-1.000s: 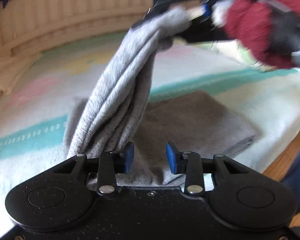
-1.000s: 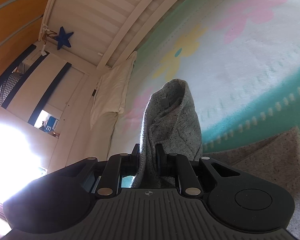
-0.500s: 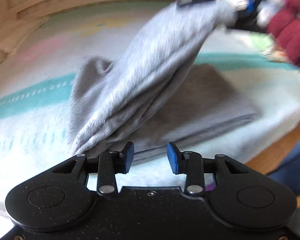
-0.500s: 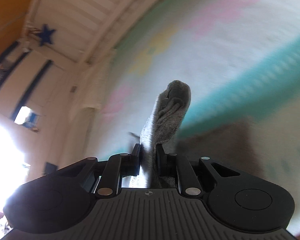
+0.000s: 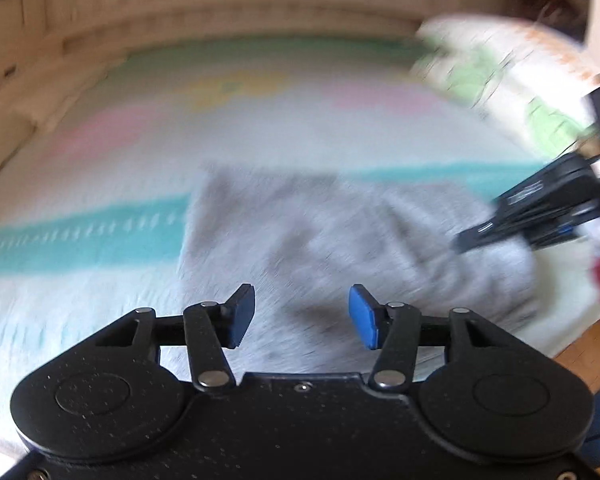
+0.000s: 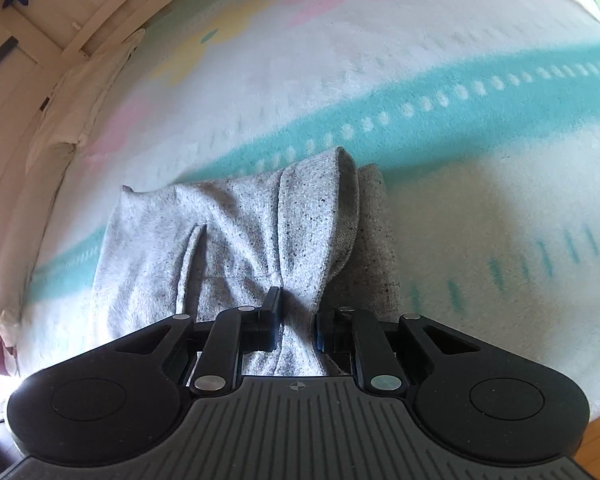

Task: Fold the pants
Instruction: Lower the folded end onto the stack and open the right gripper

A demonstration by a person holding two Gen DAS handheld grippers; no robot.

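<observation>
The right tongs [image 6: 296,322] pinch the grey sweatpants [image 6: 236,236] on the striped blanket [image 6: 440,112]; the left tongs [image 5: 301,316] (empty, just opening) gape above them.

Soft daylight fills both fisheye views, whose edges bow sharply. The left wrist view is smeared by motion blur across the blanket [image 5: 100,240] and gray pants [image 5: 320,240]. The right wrist view is sharper, with white glare at its lower left edge.
</observation>
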